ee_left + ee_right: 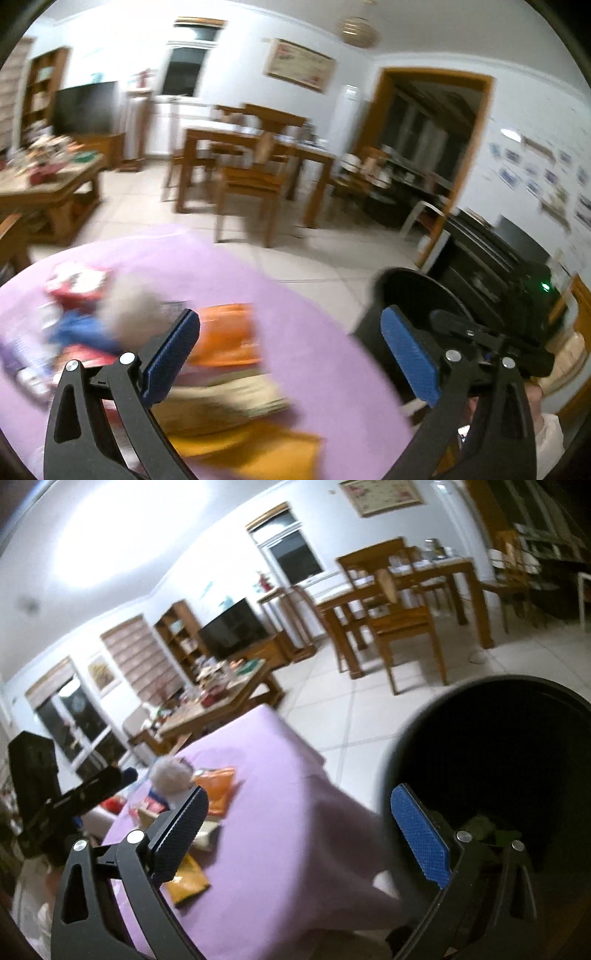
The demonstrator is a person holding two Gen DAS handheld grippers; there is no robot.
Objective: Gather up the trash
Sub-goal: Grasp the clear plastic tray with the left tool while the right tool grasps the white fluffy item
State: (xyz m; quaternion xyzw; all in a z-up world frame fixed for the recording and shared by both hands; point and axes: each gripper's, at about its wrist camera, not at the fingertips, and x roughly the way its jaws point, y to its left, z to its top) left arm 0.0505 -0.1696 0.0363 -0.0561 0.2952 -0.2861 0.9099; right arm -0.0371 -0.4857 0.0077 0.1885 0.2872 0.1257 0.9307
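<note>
Both claws stand wide open with nothing between their pads: the left gripper (pixel 291 358) hangs over the near edge of the purple-covered table (pixel 314 332), the right gripper (pixel 299 834) straddles the gap between that table and the black bin (pixel 491 760).

Trash remaining lies on the cloth: an orange packet (pixel 225 332), a yellow wrapper (pixel 186 880), a grey crumpled wad (pixel 171 775), and a red and blue heap (pixel 79 291), all blurred. From either claw it sits ahead and leftward, the bin rightward. Judging by this, the left hand is nearer the pile. Something greenish (pixel 487 829) already lies in the bin.
</note>
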